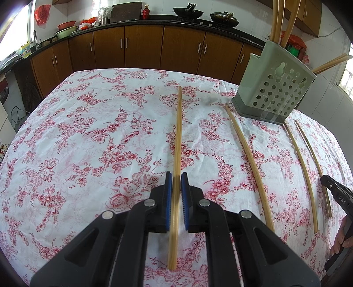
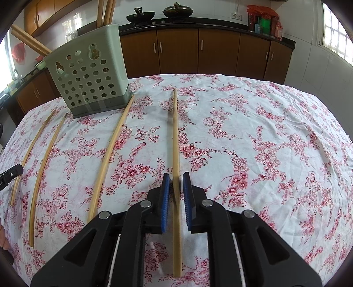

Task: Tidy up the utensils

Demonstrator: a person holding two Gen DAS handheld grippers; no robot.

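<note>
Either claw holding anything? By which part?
Left claw clamps a chopstick near its close end. Right claw straddles another chopstick, pads not pressing.

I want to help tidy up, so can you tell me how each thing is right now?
left gripper: shut on the left chopstick.
right gripper: slightly open around the right chopstick, pads not pressing.
middle chopsticks: lying loose on the tablecloth.
holder: upright, with stored chopsticks standing inside.
</note>
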